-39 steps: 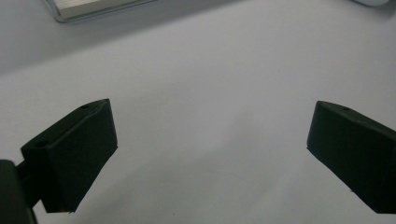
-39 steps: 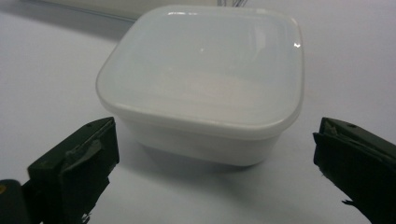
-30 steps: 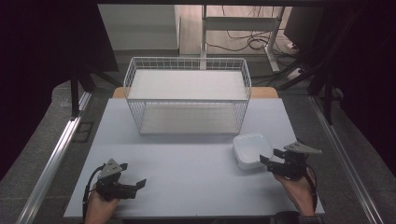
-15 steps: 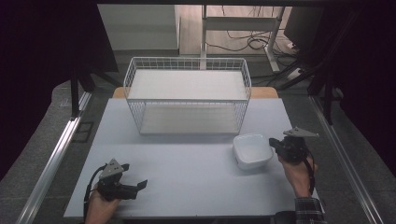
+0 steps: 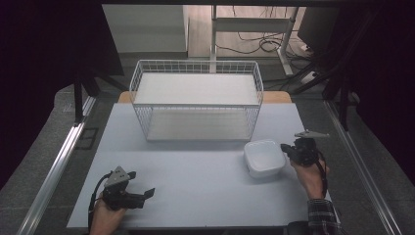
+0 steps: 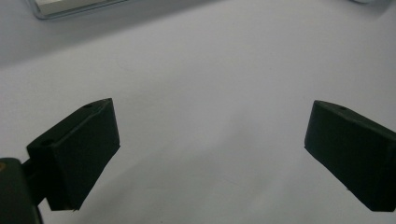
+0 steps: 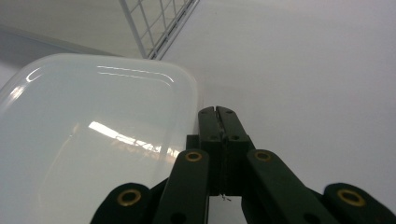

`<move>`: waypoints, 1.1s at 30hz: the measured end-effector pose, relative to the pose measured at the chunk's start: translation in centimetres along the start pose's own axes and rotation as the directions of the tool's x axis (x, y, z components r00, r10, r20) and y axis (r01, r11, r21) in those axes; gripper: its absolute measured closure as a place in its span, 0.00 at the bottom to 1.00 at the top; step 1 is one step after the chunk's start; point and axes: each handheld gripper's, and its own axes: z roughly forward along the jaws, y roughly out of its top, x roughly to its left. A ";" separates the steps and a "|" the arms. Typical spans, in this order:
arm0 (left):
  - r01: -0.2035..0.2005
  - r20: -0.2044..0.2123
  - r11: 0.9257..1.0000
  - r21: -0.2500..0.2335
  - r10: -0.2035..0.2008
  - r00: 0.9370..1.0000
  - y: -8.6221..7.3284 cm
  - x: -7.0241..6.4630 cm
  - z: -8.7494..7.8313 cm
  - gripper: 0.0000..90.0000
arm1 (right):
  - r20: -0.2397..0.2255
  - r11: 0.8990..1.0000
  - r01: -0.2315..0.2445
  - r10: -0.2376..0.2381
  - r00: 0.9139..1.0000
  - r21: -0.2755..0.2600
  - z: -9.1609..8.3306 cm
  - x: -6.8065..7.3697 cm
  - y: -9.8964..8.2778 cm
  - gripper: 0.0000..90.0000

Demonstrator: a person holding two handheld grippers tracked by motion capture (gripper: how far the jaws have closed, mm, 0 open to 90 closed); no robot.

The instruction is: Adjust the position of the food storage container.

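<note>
High view: a white square dish (image 5: pixel 264 157) lies on the pale table (image 5: pixel 195 171), just in front of the right front corner of a white wire basket (image 5: pixel 195 100) that stands at the table's far middle. The right gripper (image 5: pixel 288 152), held in the person's right hand (image 5: pixel 309 175), sits at the dish's right edge with its tips pointing toward the rim; whether they touch the rim cannot be told from this height. The left gripper (image 5: pixel 147 194), held in the left hand (image 5: pixel 105 218), rests low at the near left of the table, well apart from the dish, with its jaws spread. Left gripper view: the two black jaws stand wide apart over bare table surface, nothing between them; a strip of the basket's base (image 6: pixel 74 7) shows at the upper left. Right gripper view: the right gripper's jaws, which have just been closing, are pressed together, pad against pad, with nothing between them. The dish's rounded rim (image 7: pixel 184 88) lies just to the left of the closed tips, outside the jaws rather than between them, and basket wire (image 7: pixel 156 25) rises beyond the dish.
</note>
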 end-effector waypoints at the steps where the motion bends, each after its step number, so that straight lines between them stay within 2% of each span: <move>1: 0.000 0.000 1.000 0.000 0.000 1.000 0.0 0.0 0.0 0.03 | 0.000 1.000 -0.001 0.001 1.000 0.001 0.0 0.1 0.0 0.99; 9: 0.001 0.001 1.000 0.014 -0.001 1.000 0.1 -0.2 0.2 0.04 | -0.048 1.000 0.006 -0.005 0.999 0.009 0.1 1.3 -0.1 0.99; 13: 0.004 0.002 1.000 0.018 -0.004 1.000 0.1 -0.2 0.2 0.04 | -0.081 0.999 0.027 -0.025 0.996 0.023 0.3 2.9 0.0 0.99; 15: 0.004 0.003 1.000 0.018 -0.004 1.000 0.1 -0.2 0.2 0.04 | -0.087 0.999 0.031 -0.029 0.996 0.026 0.4 3.2 0.0 0.99; 17: 0.003 0.001 1.000 0.018 -0.003 1.000 0.1 -0.2 0.2 0.04 | -0.116 0.999 0.038 -0.034 0.993 0.031 0.4 4.1 -0.1 0.99; 19: 0.002 0.001 1.000 0.019 -0.002 1.000 0.1 -0.2 0.2 0.04 | -0.126 0.999 0.041 -0.036 0.991 0.035 0.4 4.5 -0.2 0.99; 20: 0.003 0.003 1.000 0.020 -0.003 1.000 0.1 -0.2 0.2 0.04 | -0.143 0.997 0.056 -0.049 0.989 0.044 0.4 5.1 -0.3 0.99; 21: 0.003 0.003 1.000 0.020 -0.003 1.000 0.1 -0.2 0.2 0.04 | -0.143 0.997 0.056 -0.049 0.989 0.044 0.4 5.1 -0.3 0.99; 22: 0.005 0.007 1.000 0.016 -0.005 1.000 0.1 -0.2 0.2 0.04 | -0.158 0.995 0.081 -0.070 0.985 0.063 0.6 6.0 -0.6 0.99; 24: 0.006 0.009 1.000 0.013 -0.006 1.000 0.1 -0.2 0.2 0.04 | -0.167 0.993 0.091 -0.077 0.983 0.076 0.7 6.4 -0.7 0.99; 26: 0.008 0.009 1.000 0.014 -0.008 1.000 0.1 -0.1 0.1 0.04 | -0.195 0.989 0.113 -0.093 0.976 0.094 0.9 7.4 -0.9 0.99; 30: 0.008 0.011 1.000 0.016 -0.008 1.000 0.1 -0.1 0.1 0.04 | -0.235 0.982 0.160 -0.133 0.963 0.102 1.3 9.4 -1.0 0.99; 33: 0.006 0.012 1.000 0.018 -0.007 1.000 0.1 -0.1 0.2 0.04 | -0.274 0.978 0.178 -0.143 0.951 0.107 1.5 10.7 -1.1 0.99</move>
